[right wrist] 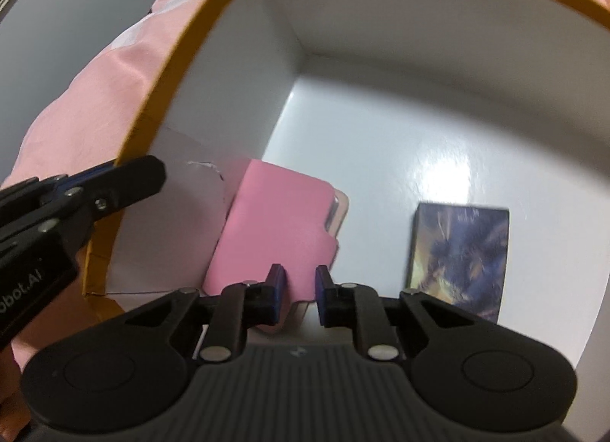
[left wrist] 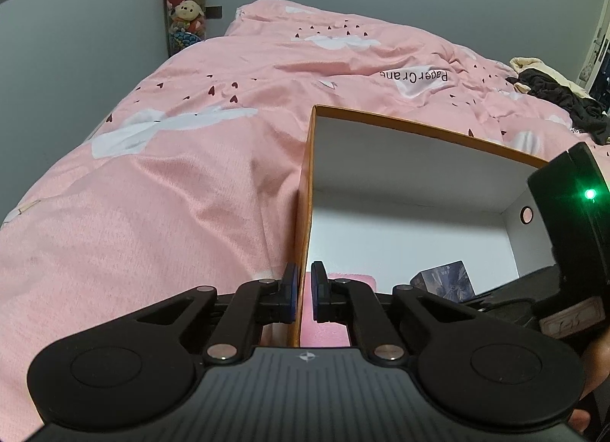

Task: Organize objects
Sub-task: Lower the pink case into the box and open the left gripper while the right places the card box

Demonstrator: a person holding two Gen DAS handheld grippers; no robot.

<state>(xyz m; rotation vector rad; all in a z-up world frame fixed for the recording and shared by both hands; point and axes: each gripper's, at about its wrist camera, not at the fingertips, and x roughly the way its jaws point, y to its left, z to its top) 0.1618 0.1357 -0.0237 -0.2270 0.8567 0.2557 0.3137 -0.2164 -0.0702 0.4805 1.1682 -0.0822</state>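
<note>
- Because the pink bedspread (left wrist: 171,183) is soft and uneven, the orange-sided box (left wrist: 303,190) resting on it likely needs steadying, which would explain why the left gripper (left wrist: 301,293) straddles the box's near-left wall, one finger outside and one inside.
- Whether its blue pads (left wrist: 317,289) actually press the cardboard or merely bracket it, the pictures do not settle; the gap between the fingers is narrow, about the wall's thickness.
- Seen from the right wrist view, that same left gripper sits at the rim to the left of the right gripper (right wrist: 300,289), well clear of the box floor, so the inside stays free for placing.
- Reaching down into the box, the right gripper has its fingers partly open around the near edge of the pink case (right wrist: 274,225), which leans against the left inner wall just ahead of the fingertips; the pads appear beside it, not clamped, suggesting a release or a nudge into the corner.
- To the right of the right gripper, apart from the pink case, the small printed box (right wrist: 459,255) lies flat on the white floor, seemingly already stowed.
</note>
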